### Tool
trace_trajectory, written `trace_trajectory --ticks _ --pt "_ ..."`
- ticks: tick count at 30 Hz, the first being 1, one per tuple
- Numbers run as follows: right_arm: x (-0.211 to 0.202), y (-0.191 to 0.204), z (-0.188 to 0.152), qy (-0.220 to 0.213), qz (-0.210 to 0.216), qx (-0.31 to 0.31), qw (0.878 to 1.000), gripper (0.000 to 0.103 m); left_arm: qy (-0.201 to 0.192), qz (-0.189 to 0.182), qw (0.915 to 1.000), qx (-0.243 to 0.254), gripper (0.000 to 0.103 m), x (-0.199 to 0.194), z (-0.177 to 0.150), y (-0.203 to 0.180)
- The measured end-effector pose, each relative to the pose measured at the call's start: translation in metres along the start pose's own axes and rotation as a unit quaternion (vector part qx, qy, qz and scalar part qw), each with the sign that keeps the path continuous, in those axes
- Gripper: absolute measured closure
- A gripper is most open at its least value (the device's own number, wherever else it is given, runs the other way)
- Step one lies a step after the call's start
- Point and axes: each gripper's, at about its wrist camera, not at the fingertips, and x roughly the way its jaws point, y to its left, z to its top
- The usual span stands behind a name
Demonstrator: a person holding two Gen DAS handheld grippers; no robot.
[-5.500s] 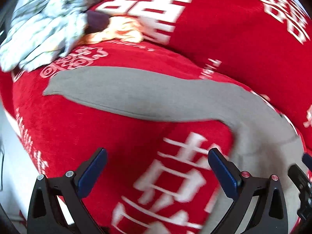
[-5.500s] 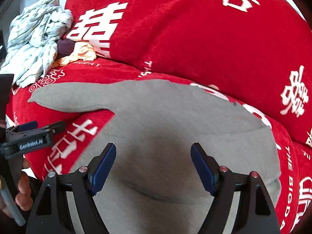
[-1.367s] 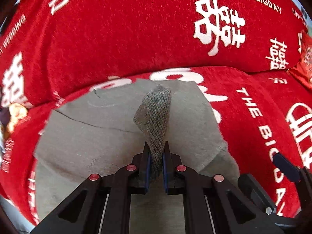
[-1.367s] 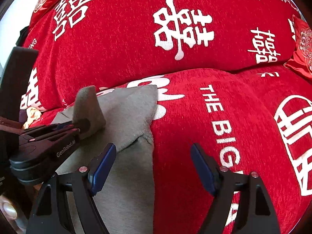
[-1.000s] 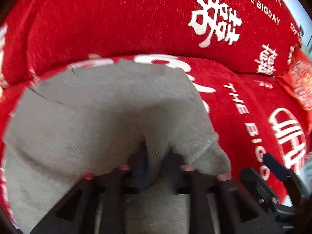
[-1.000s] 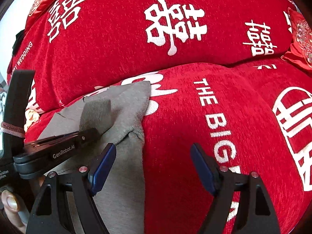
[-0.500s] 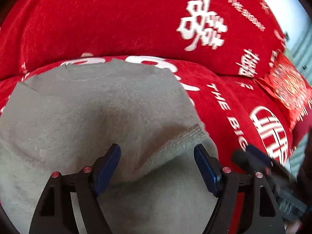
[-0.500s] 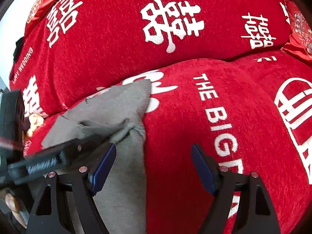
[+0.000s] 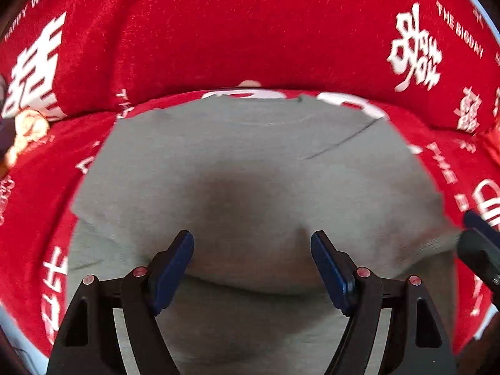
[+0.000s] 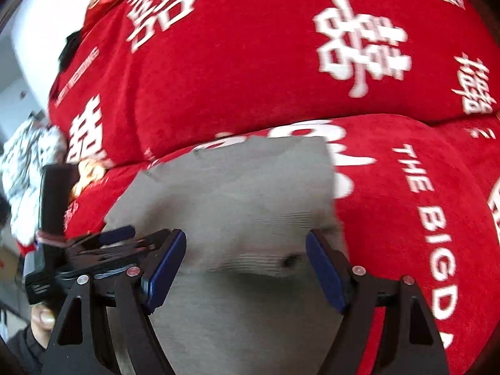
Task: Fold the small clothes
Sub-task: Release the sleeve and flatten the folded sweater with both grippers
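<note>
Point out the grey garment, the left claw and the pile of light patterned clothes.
grey garment [image 9: 256, 162]: left wrist view, middle of the folded body.
left claw [image 9: 251, 265]: left wrist view, midway between its open blue fingertips.
light patterned clothes [image 10: 28, 162]: right wrist view, left edge, middle of the pile.

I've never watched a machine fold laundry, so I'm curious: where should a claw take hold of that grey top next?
Probably at the grey top's ribbed edge on its right side, coming in from the right with the open right claw. That edge sits slightly raised over the red sofa cover, so a finger could slip under.
</note>
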Motion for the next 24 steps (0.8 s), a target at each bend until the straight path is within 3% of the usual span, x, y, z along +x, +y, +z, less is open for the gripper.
trace_trajectory --ticks 4,8,13,18,24 --pt "0.018 0.005 -0.008 0.03 -0.005 -0.014 0.999 0.021 0.001 0.007 1.0 0.006 0.025 0.008 -0.007 0.006" --pt "0.032 -0.022 -0.022 0.069 -0.052 0.022 0.996 0.021 -0.006 0.006 0.9999 0.012 0.025 0.008 -0.009 0.006" --pt "0.014 -0.025 -0.026 0.053 -0.066 0.013 0.996 0.021 -0.012 0.007 0.9998 0.017 0.025 0.005 -0.011 0.005" --pt "0.0 0.003 -0.014 0.014 -0.071 -0.024 0.997 0.021 -0.019 0.008 0.9996 0.02 0.025 -0.003 -0.016 0.007" --pt "0.033 0.02 -0.018 0.054 -0.064 -0.032 0.996 0.021 -0.017 0.004 0.9998 0.01 0.025 -0.002 -0.02 0.017"
